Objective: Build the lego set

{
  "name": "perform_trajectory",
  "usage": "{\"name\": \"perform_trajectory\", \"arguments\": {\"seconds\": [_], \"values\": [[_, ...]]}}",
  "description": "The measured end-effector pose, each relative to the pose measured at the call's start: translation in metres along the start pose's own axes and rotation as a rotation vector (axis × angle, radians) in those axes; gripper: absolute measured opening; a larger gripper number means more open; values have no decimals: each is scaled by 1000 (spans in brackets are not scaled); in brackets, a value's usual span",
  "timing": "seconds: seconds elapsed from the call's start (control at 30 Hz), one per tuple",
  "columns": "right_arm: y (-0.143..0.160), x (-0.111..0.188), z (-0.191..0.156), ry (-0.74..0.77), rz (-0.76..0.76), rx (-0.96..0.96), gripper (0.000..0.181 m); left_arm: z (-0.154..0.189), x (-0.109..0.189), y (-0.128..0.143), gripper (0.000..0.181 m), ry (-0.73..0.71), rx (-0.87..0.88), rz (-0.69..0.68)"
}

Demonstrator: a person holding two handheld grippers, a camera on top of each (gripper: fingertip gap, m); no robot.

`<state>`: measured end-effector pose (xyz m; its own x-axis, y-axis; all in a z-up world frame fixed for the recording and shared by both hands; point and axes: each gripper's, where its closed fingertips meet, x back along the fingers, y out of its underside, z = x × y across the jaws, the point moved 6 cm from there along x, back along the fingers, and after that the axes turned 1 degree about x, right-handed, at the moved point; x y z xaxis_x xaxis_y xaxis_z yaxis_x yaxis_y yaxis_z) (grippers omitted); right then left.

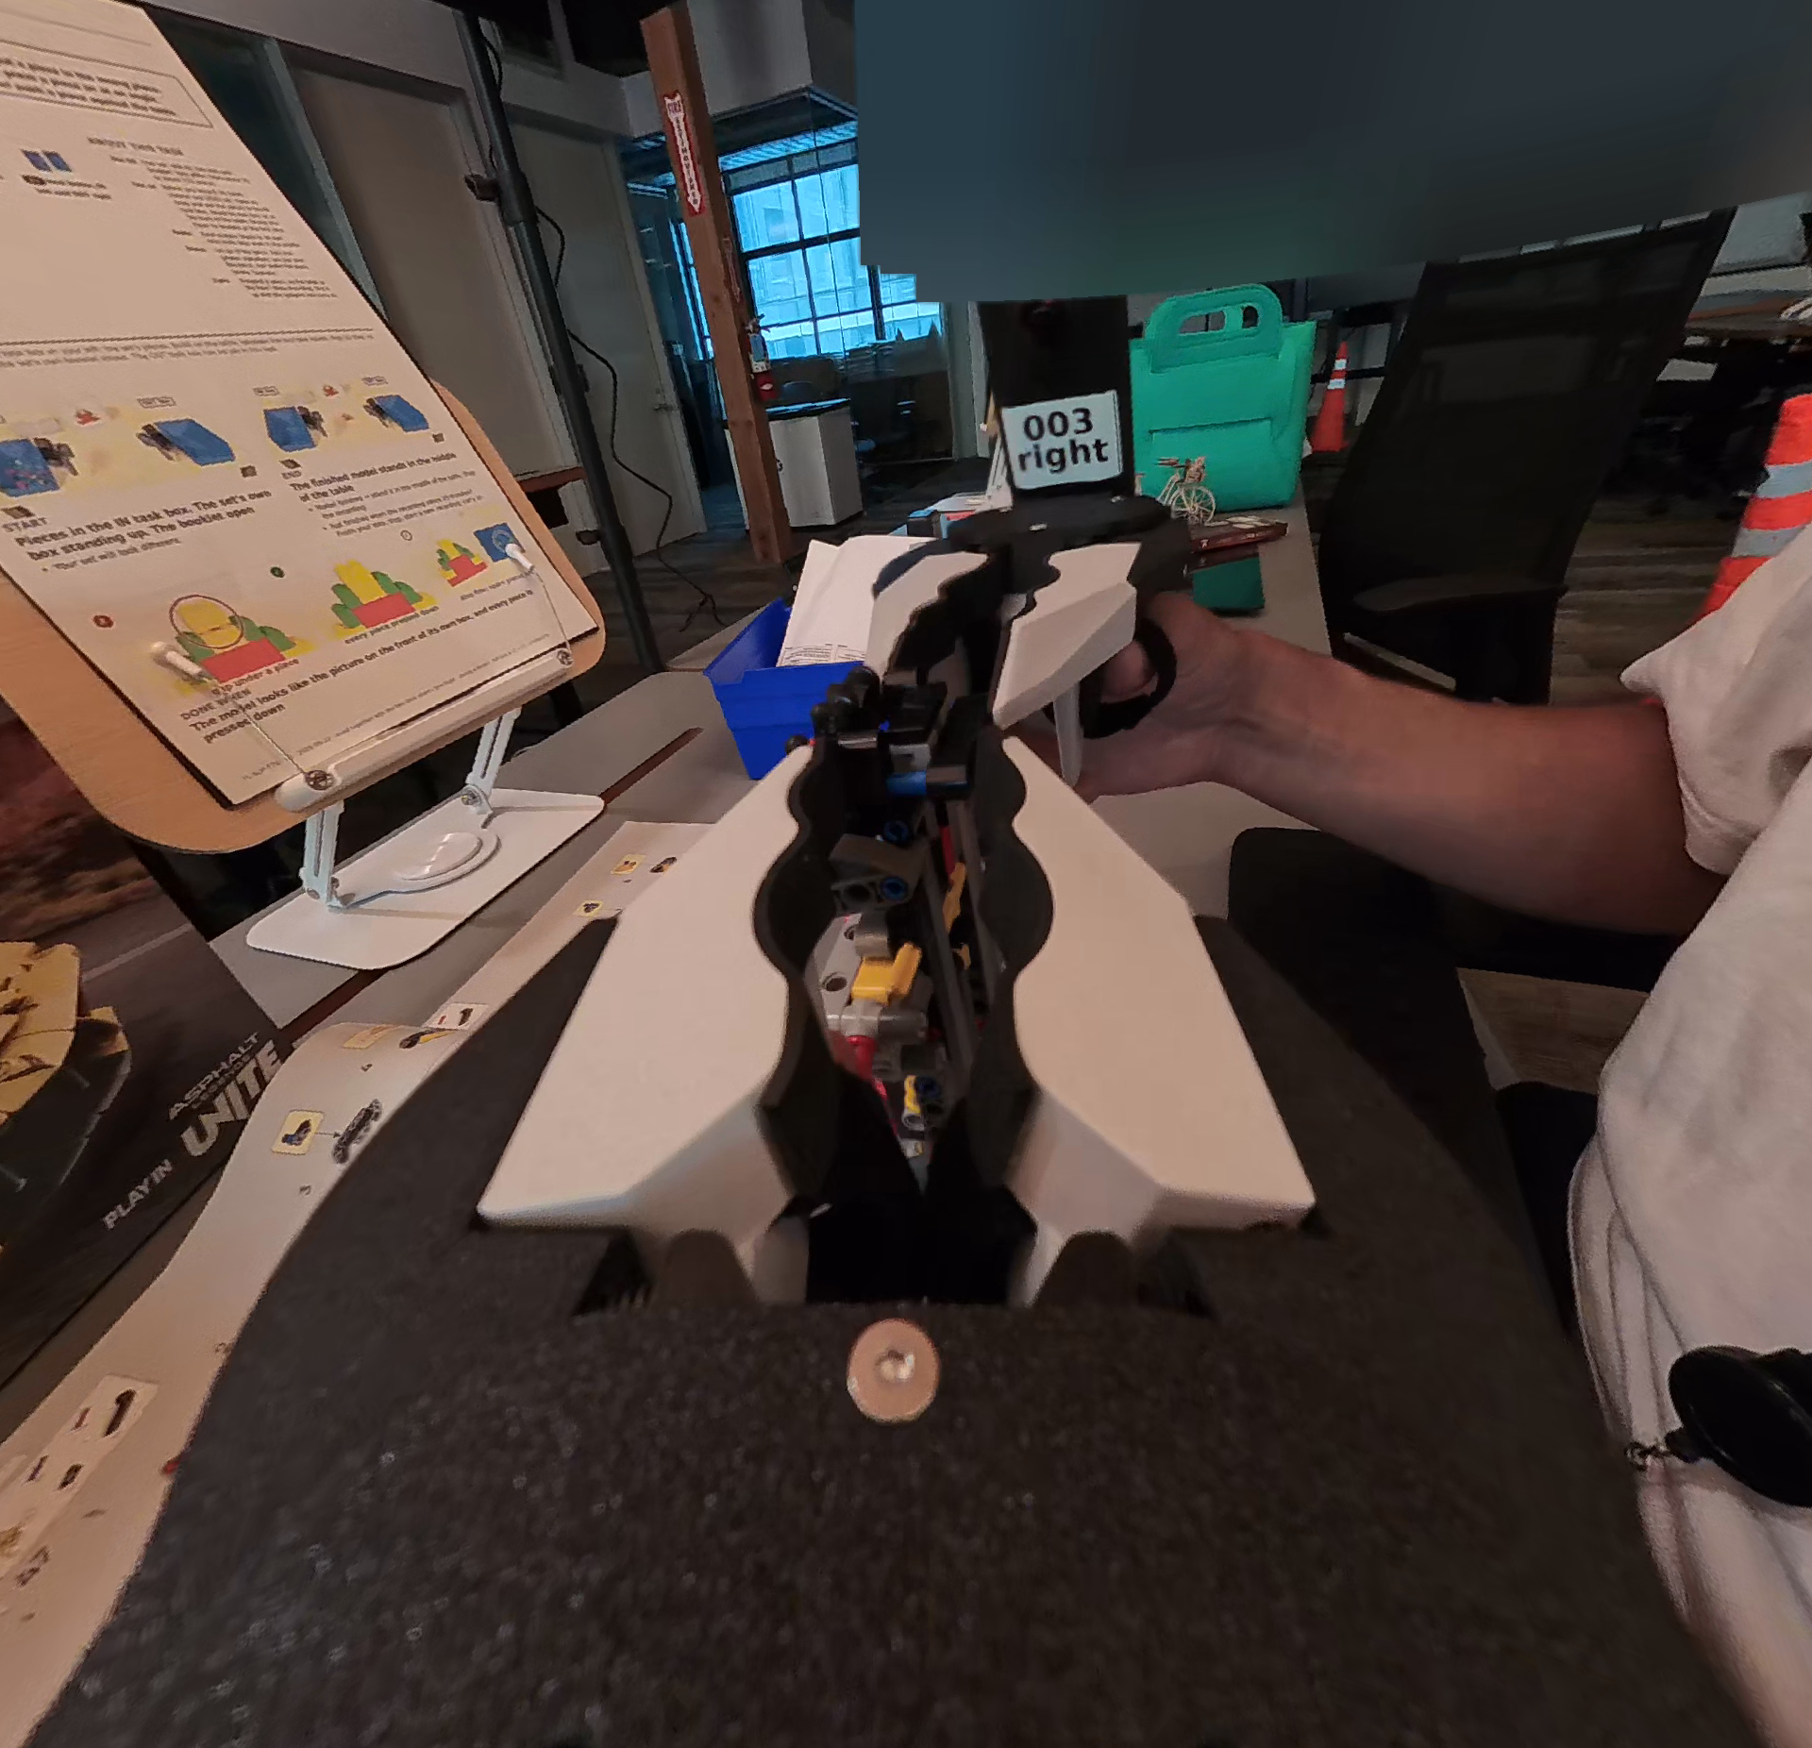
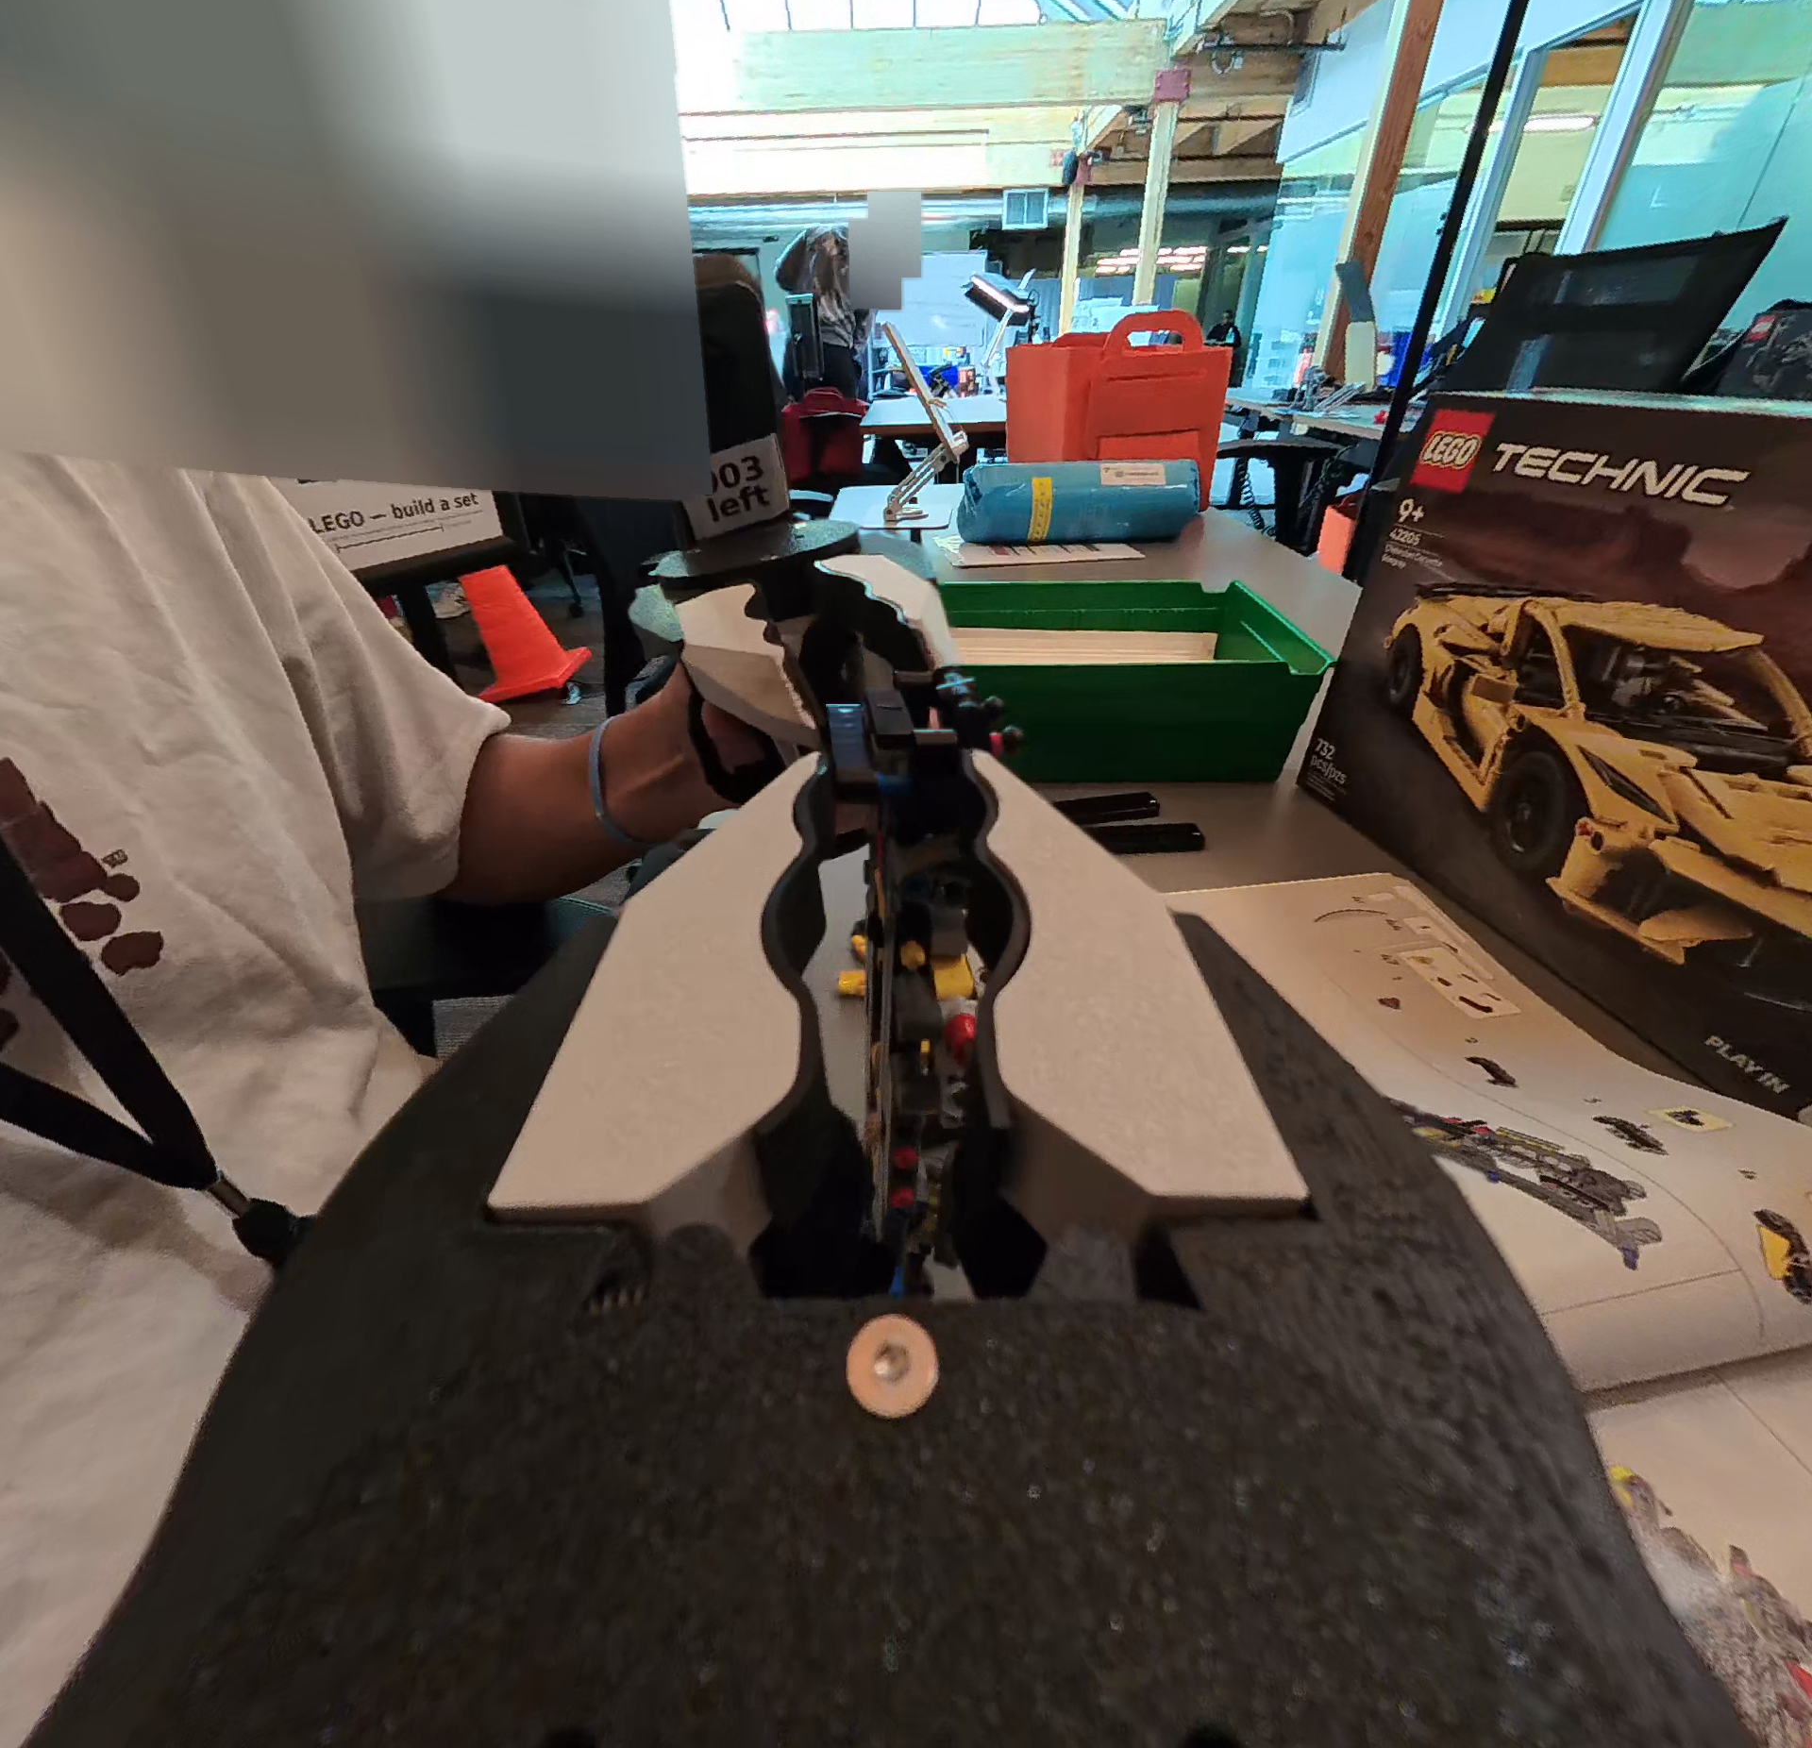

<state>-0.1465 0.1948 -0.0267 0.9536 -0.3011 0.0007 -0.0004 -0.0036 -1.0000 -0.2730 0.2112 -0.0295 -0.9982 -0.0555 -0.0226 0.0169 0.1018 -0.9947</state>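
Chassis [image 1: 907,956], long axis running straight along my left gripper [image 1: 897,779], sits clenched between its fingers [image 1: 784,877] above the counter [image 1: 628,750]. From the opposite end my right gripper [image 2: 897,789] grips the same half-built frame, tip to tip with the left. Booklet [image 2: 1471,1113] and set box [image 2: 1588,720] lie beside. Neither hand is nearer; I judge any next piece goes on at the middle.
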Motion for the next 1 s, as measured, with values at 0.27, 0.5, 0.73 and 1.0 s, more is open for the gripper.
{"name": "perform_trajectory", "arguments": {"seconds": [0.27,0.5,0.73,1.0], "values": [[0,2,-2,3,-26,12,23,2,-1,2,23,10,23,29],[-1,3,4,34,-18,-1,23,-2,-3,3,23,-11,40,30],[-4,-1,0,56,10,83,23,-2,-1,2,23,1,50,30],[-3,1,-1,23,20,52,21,2,-1,-1,23,-16,11,10]]}}
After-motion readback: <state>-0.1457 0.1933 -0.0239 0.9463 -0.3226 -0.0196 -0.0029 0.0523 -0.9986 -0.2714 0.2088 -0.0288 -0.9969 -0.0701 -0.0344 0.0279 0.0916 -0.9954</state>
